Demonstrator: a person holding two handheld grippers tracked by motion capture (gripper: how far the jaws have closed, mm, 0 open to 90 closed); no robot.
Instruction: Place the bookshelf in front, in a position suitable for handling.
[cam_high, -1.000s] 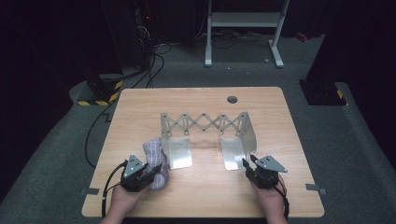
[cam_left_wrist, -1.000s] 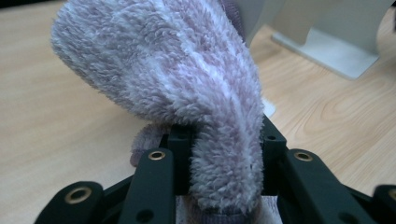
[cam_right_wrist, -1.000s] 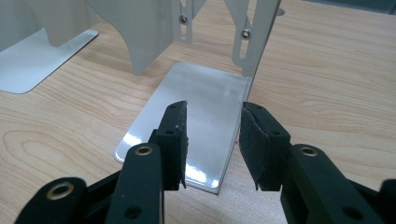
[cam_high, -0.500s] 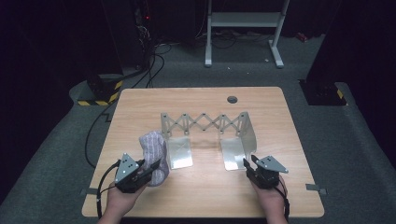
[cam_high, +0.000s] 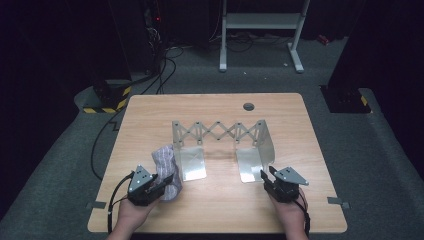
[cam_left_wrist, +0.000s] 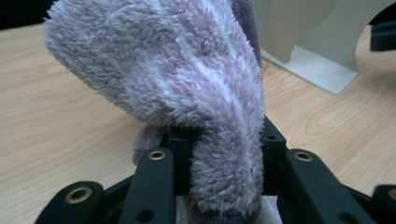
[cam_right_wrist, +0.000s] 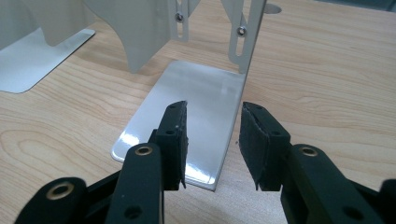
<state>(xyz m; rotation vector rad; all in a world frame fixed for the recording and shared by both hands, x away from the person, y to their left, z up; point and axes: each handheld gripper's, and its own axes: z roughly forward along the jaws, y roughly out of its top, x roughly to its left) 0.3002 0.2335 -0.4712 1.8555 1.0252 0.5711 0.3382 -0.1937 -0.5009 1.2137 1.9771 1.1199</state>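
- Wooden table (cam_high: 215, 200) carries a metal folding rack (cam_high: 220, 134) at its middle.
- Fluffy lilac sock (cam_high: 165, 165) sits at the rack's left foot, pinched in the left gripper (cam_high: 159, 184).
- Right gripper (cam_high: 267, 177) hovers at the rack's right foot, jaws parted, holding nothing.

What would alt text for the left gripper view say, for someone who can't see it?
A fluffy lilac sock with pale stripes is clamped between the black jaws of the left gripper and bulges above them over a light wooden table. Behind it at upper right stands a silver metal rack.
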